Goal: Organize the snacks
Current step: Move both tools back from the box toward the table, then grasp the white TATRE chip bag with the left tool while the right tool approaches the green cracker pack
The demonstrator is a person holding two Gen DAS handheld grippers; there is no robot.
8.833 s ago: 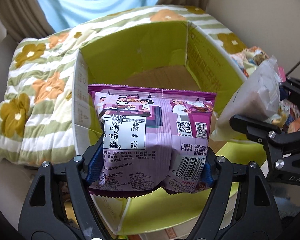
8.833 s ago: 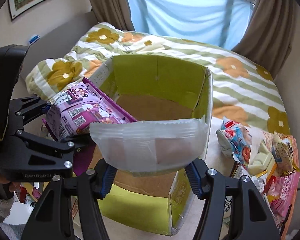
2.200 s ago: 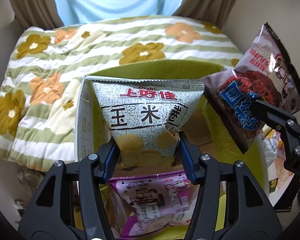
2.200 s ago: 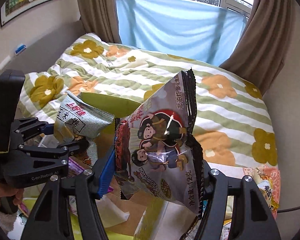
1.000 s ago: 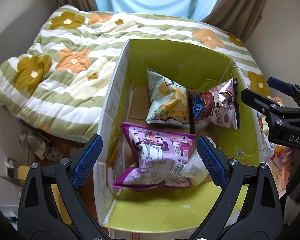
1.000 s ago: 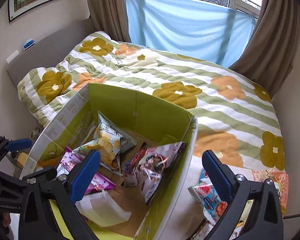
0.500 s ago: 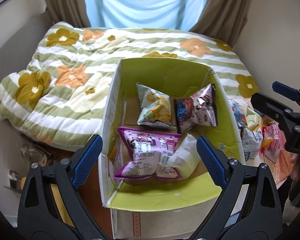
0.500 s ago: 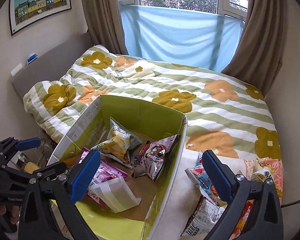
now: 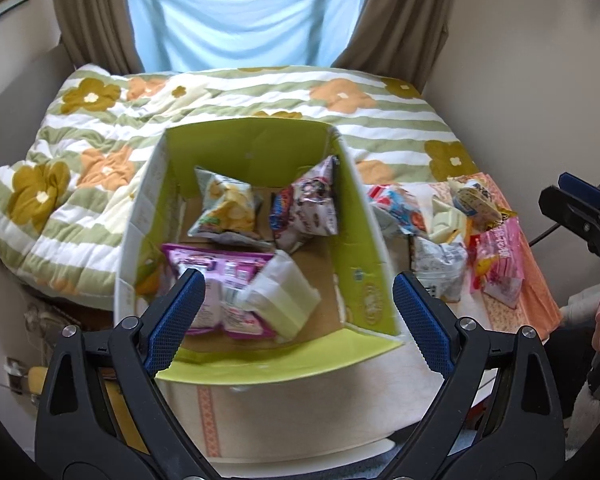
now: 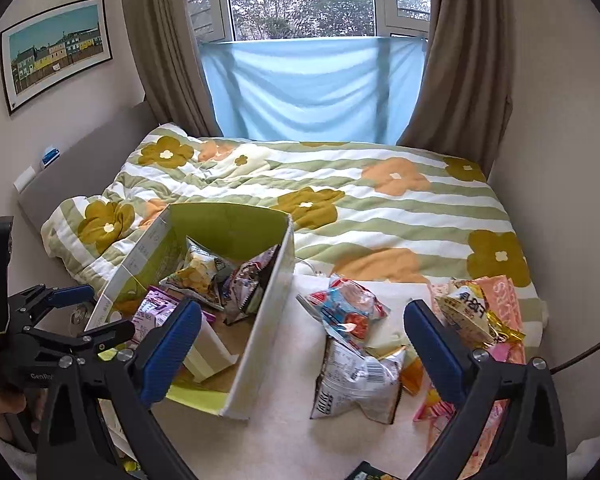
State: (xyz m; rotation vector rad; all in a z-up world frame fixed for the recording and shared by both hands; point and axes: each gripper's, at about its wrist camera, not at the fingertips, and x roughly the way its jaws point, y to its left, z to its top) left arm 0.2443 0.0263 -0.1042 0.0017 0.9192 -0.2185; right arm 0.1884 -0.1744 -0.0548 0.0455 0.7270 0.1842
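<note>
A green-lined cardboard box [image 9: 356,216] holds a corn-chip bag [image 9: 226,208], a monkey-print bag [image 9: 312,208], a purple pack [image 9: 216,276] and a white pack [image 9: 280,296]. It also shows in the right wrist view [image 10: 268,308]. My left gripper [image 9: 296,320] is open and empty, above the box's near side. My right gripper [image 10: 300,344] is open and empty, above the table between the box and a pile of loose snacks: a blue-red bag [image 10: 348,312], a clear bag [image 10: 356,384], a yellow-white bag [image 10: 468,312] and a pink bag [image 9: 500,260].
A bed with a flowered, striped quilt [image 10: 380,208] lies behind the box. The white table [image 10: 292,432] bears the box and snacks. A wall stands close on the right. Curtains and a blue cloth [image 10: 312,88] hang at the back.
Both grippers have pulled back and up from the box, and the view has widened. The right gripper has swung right over the loose snack pile. Both stay open and empty.
</note>
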